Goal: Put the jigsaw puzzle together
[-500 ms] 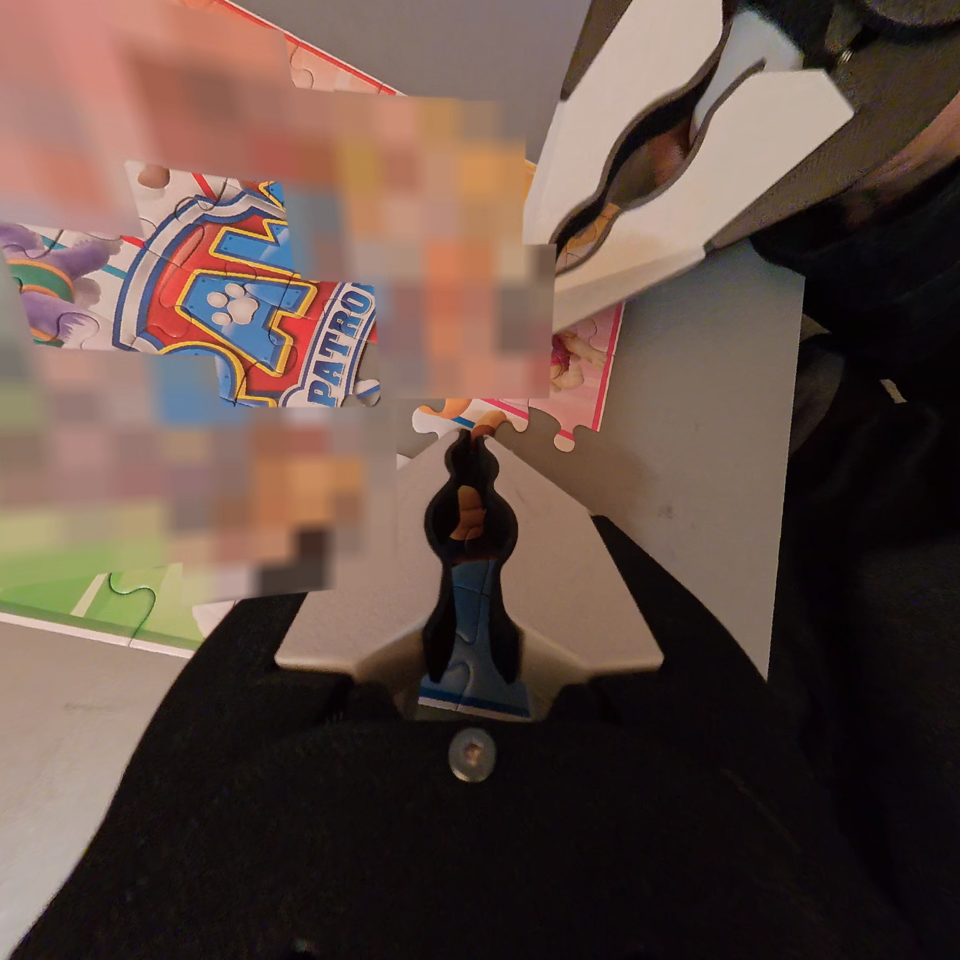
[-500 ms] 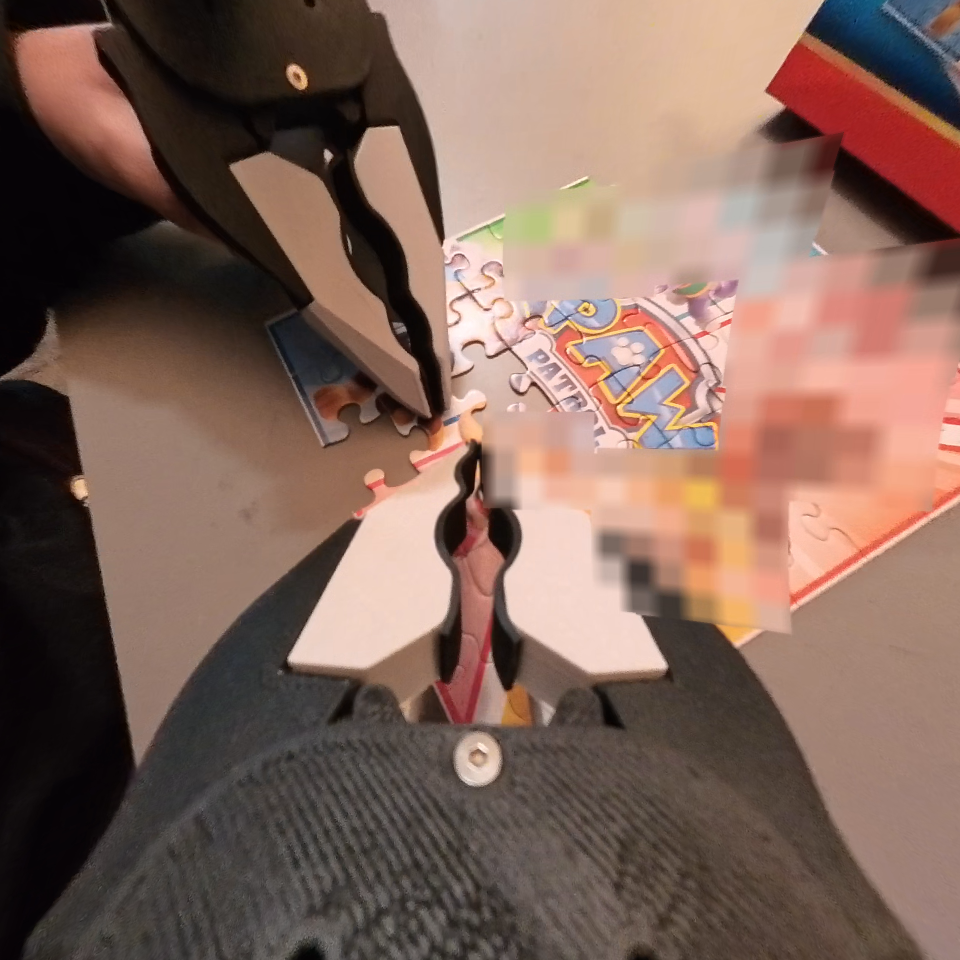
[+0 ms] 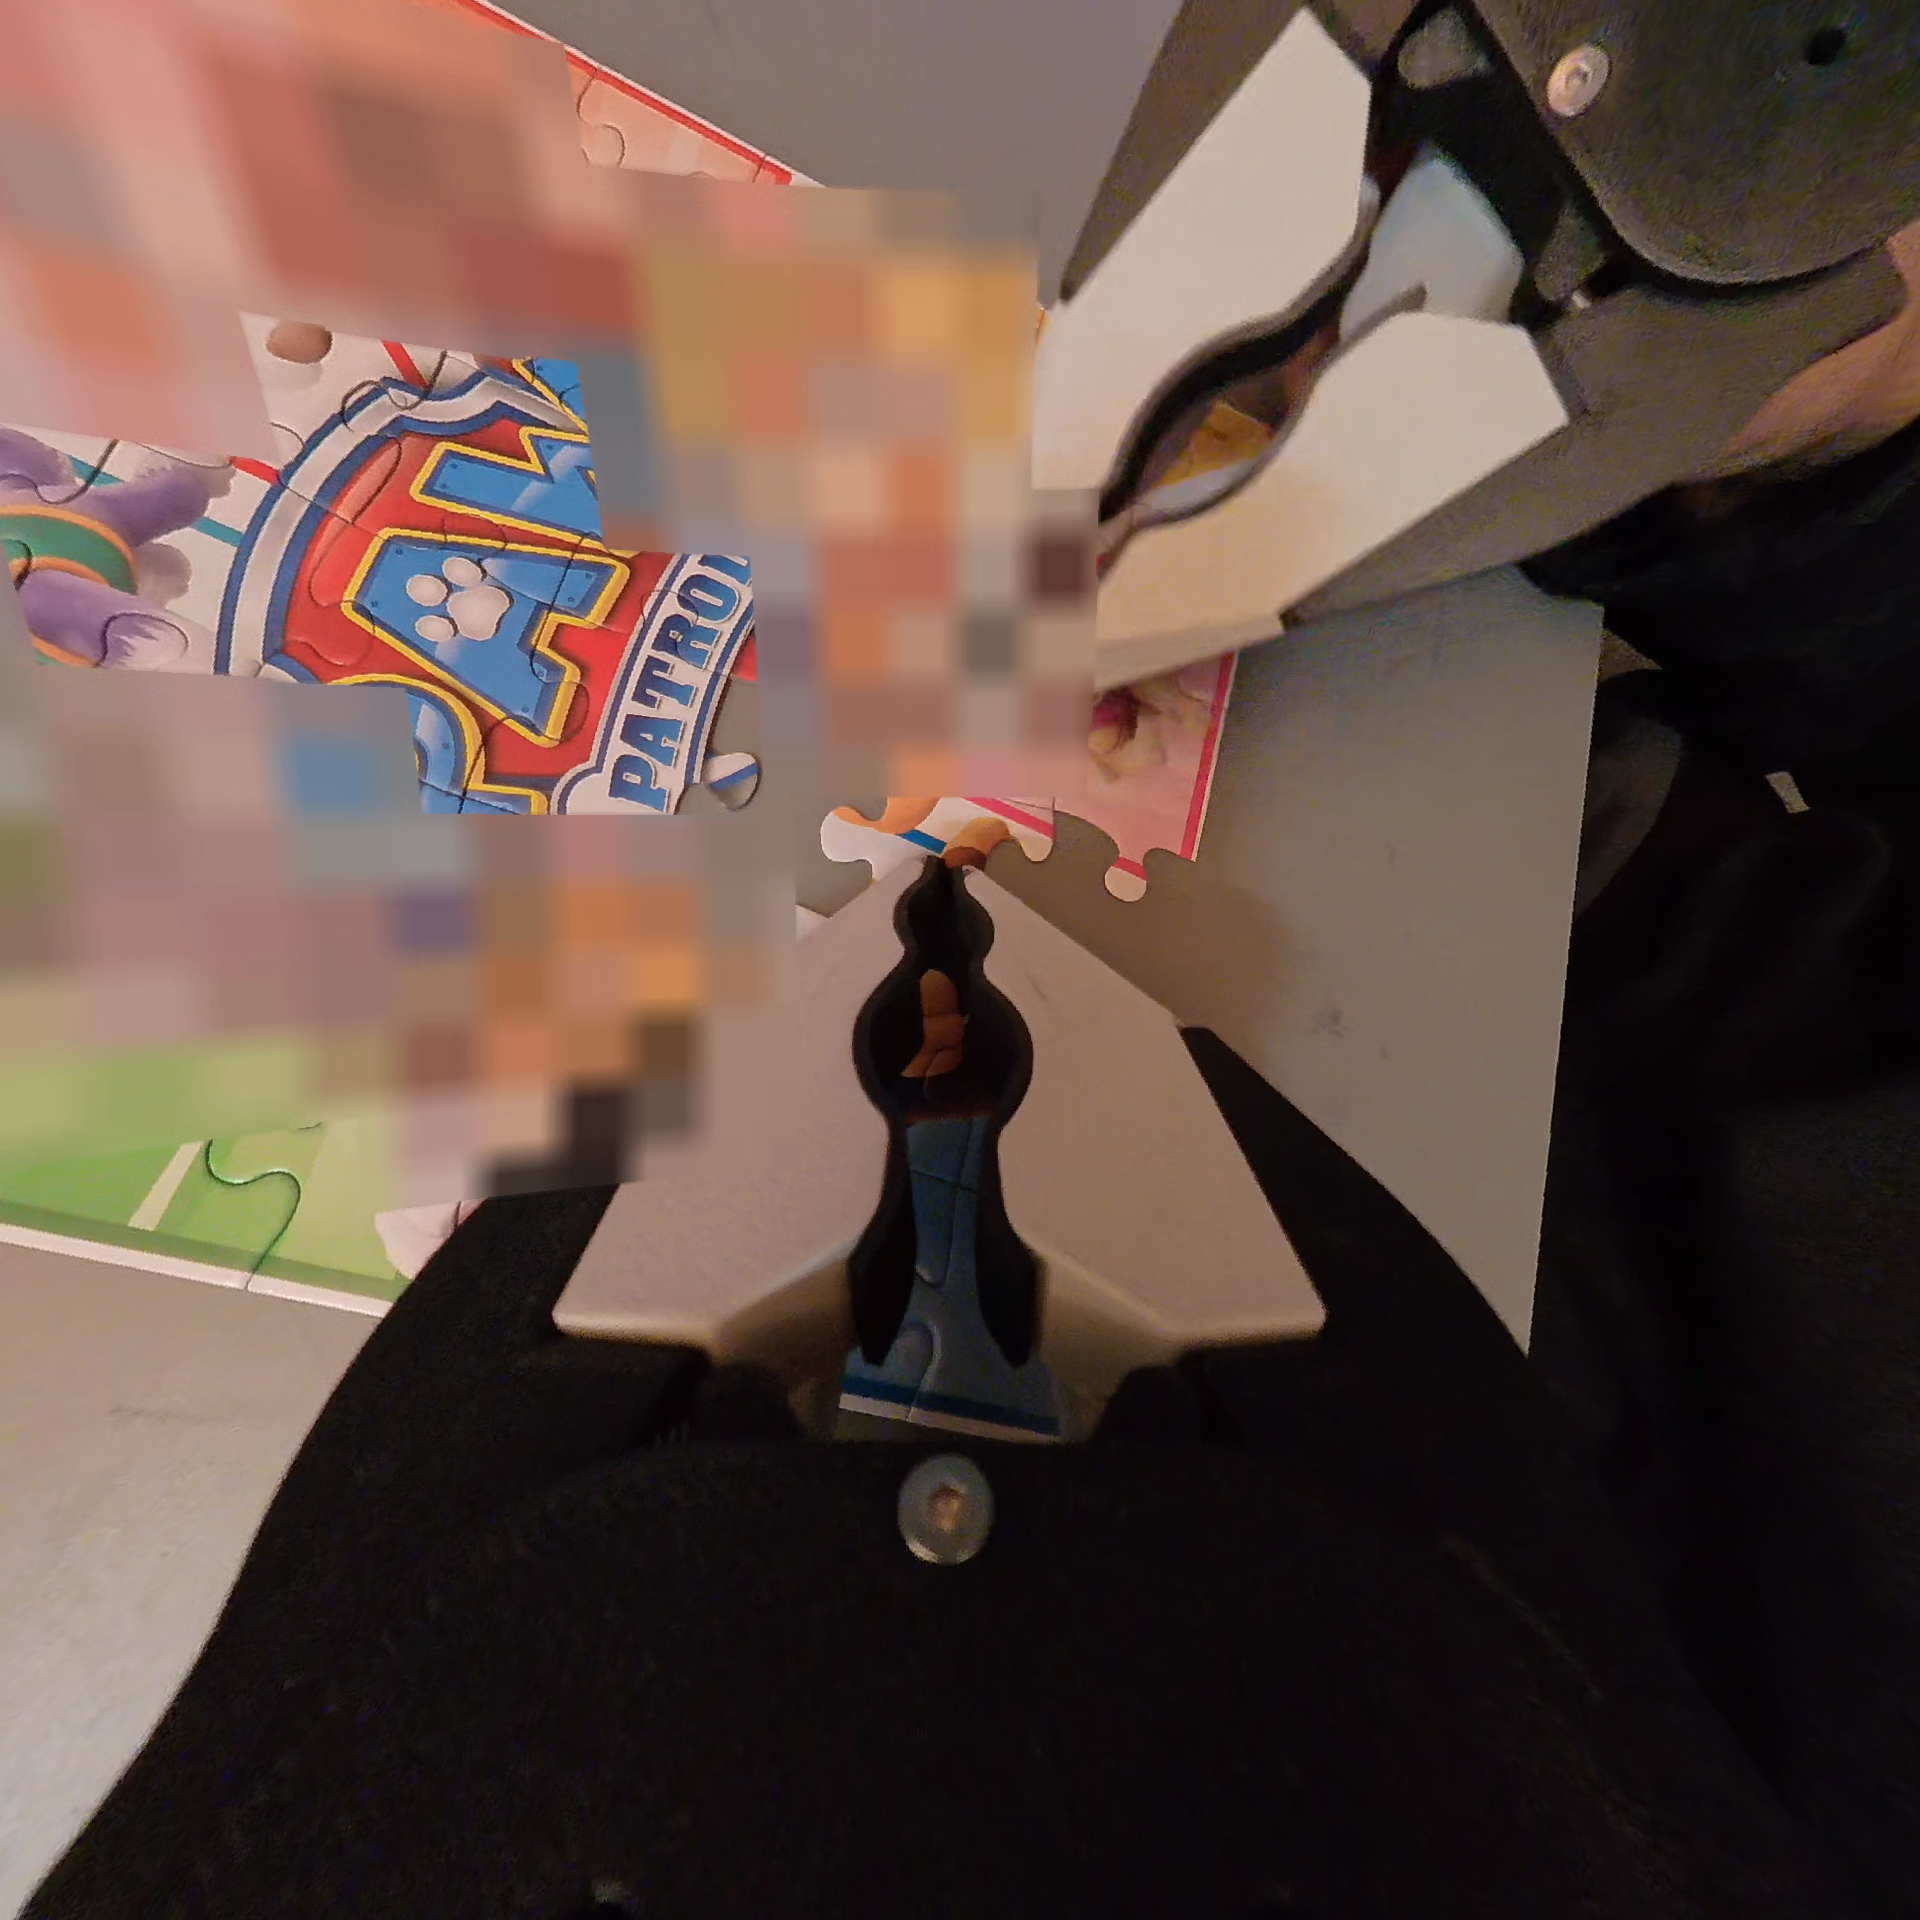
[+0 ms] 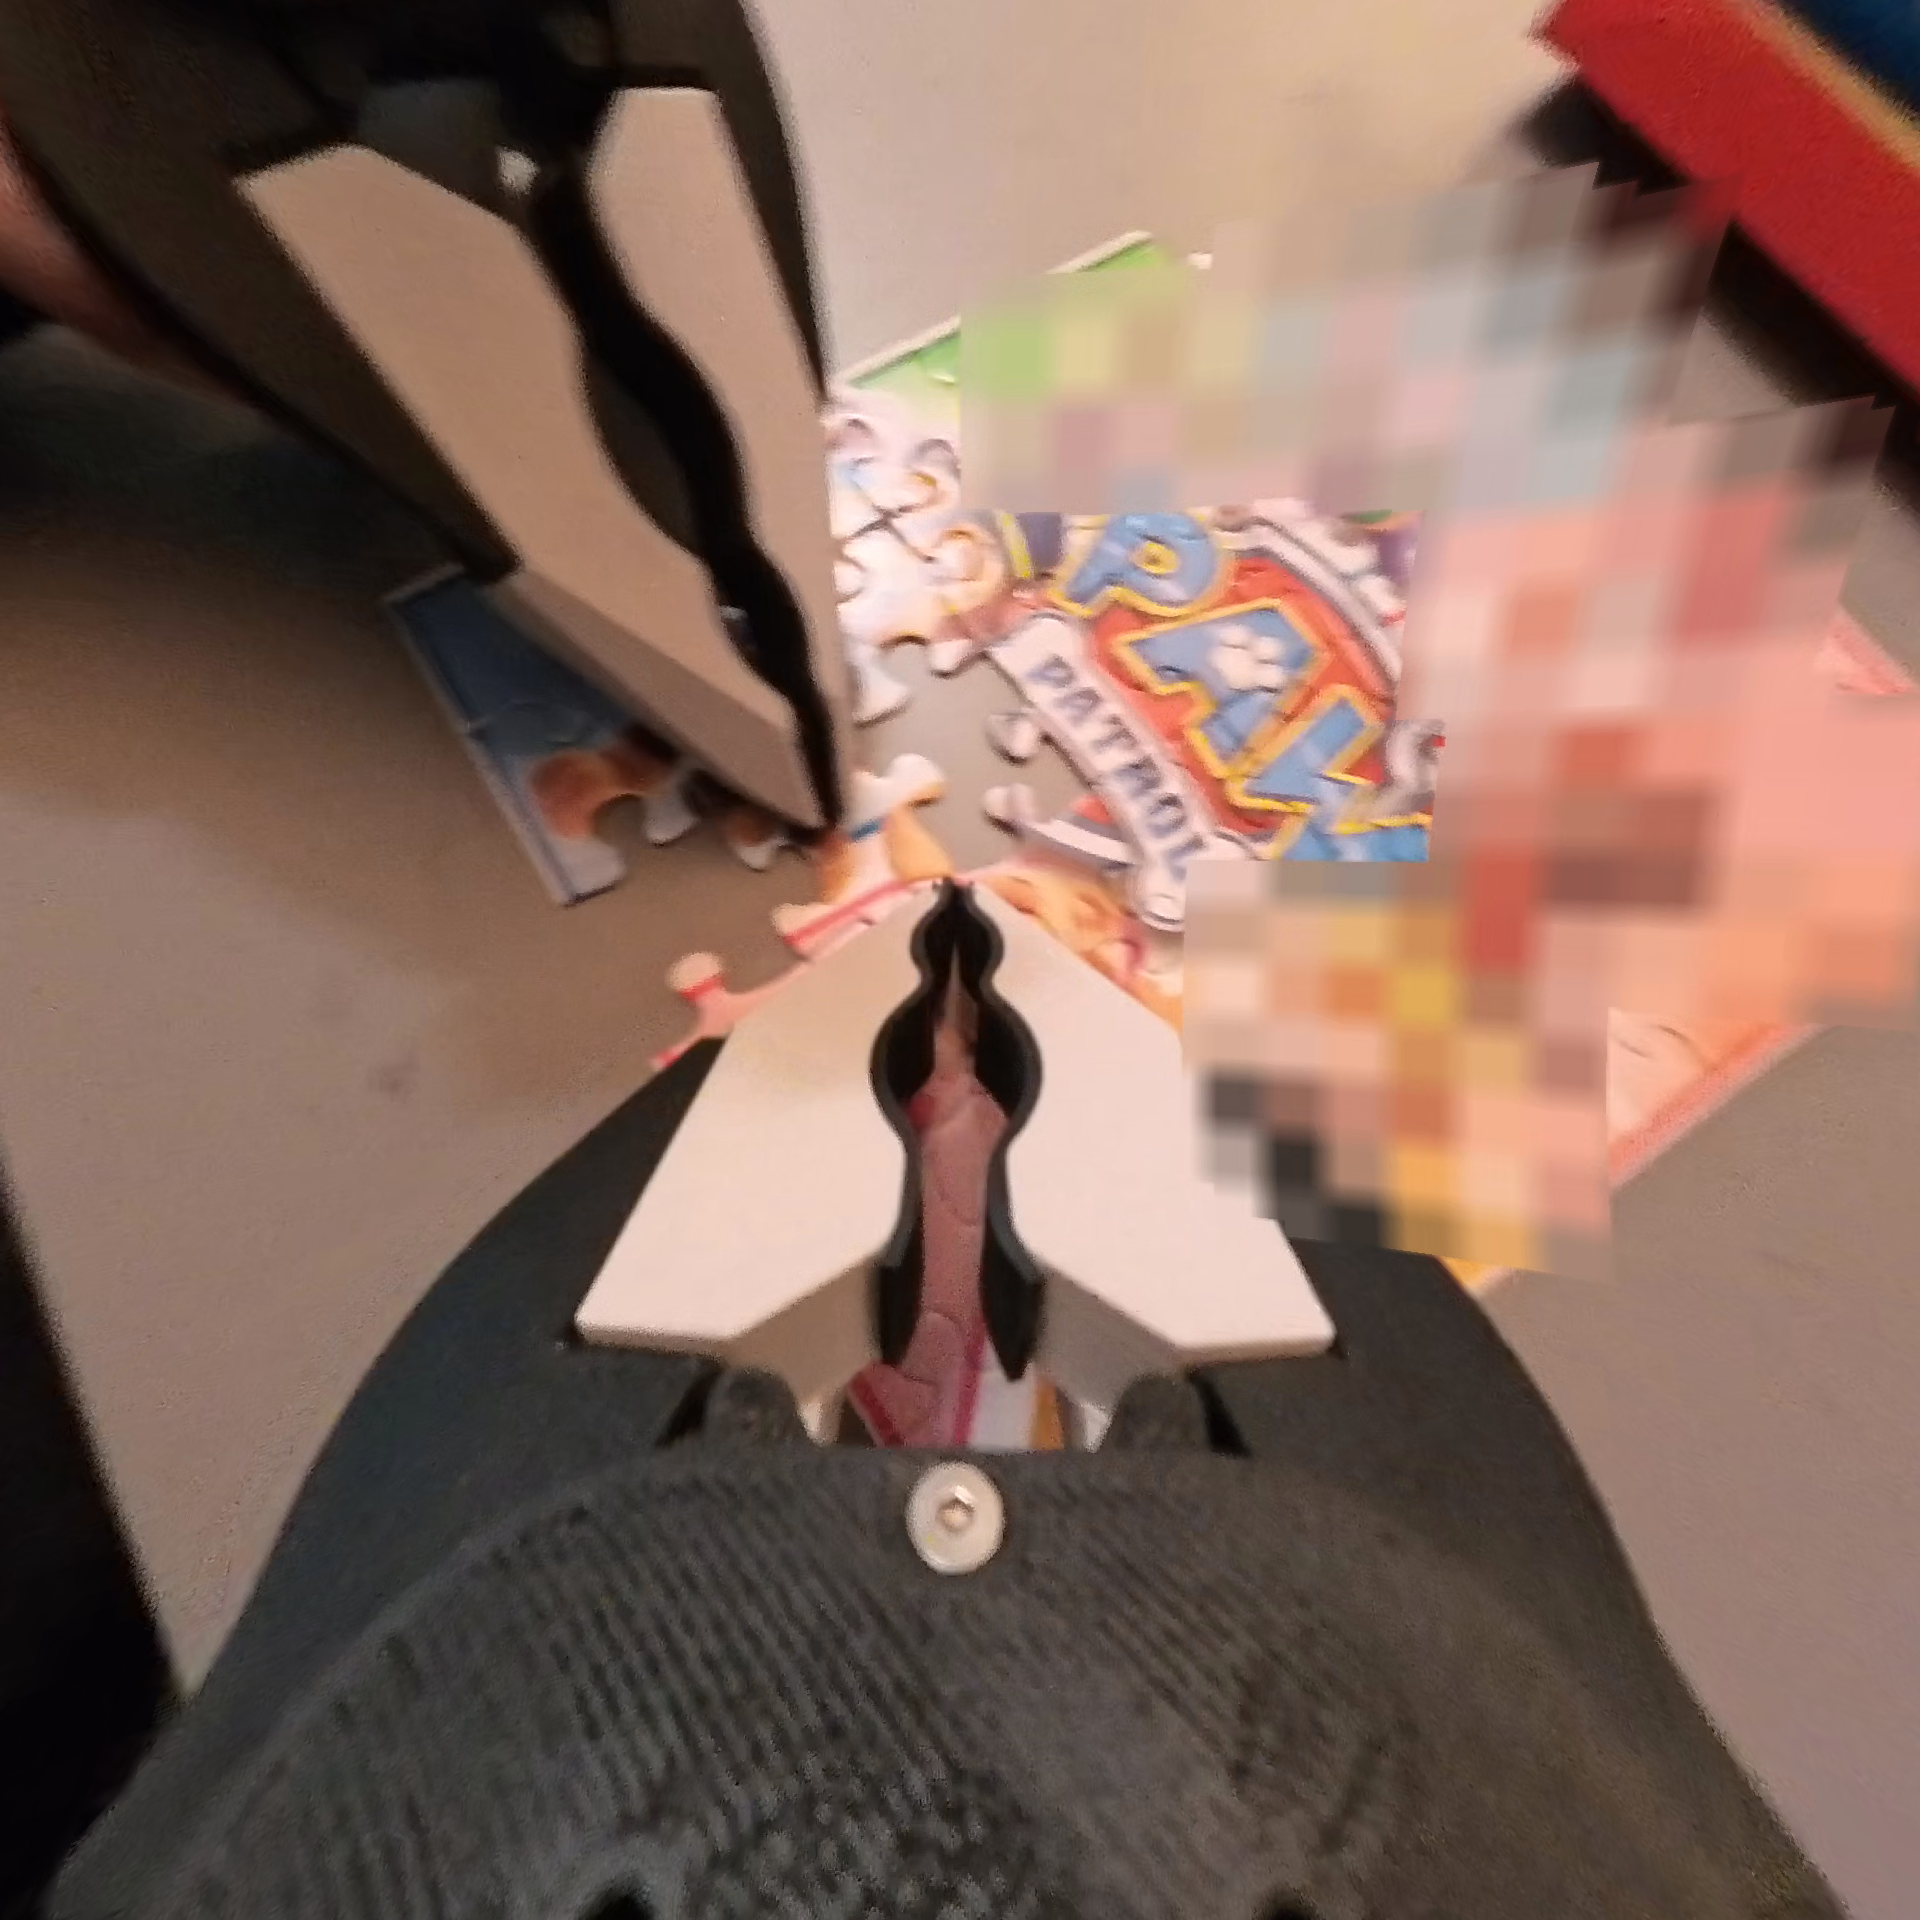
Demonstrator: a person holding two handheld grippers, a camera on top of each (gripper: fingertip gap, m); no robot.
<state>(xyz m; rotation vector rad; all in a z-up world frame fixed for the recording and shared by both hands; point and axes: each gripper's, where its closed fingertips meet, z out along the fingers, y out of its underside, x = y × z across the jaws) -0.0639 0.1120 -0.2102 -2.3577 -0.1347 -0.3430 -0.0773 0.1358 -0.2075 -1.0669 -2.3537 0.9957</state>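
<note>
A cartoon jigsaw puzzle lies partly joined on a grey table. My left gripper is shut. Its tips rest at the toothed edge of a blue-bordered puzzle section, against an orange-and-white piece. The right wrist view shows the left gripper coming down from the upper left. My right gripper is shut, with its tips on a pink-bordered section. It also shows in the left wrist view, over the pink section. A grey gap of table separates the blue and pink sections.
A red and blue box lies at the far right. The table's edge runs close on the right of the left wrist view, with a person's dark clothing beyond it. Mosaic patches cover much of the puzzle. Left and right tips are no more than a few centimetres apart. My left tips are roughly 7 centimeters from the blue-bordered puzzle section. It is some 8 centimeters from my right tips to the cartoon jigsaw puzzle. It is also in sight in the right wrist view.
The right wrist view has turned blurred and the left gripper looms larger in it, so the right gripper is moving. The left wrist view is almost unchanged. Both grippers stay shut.
</note>
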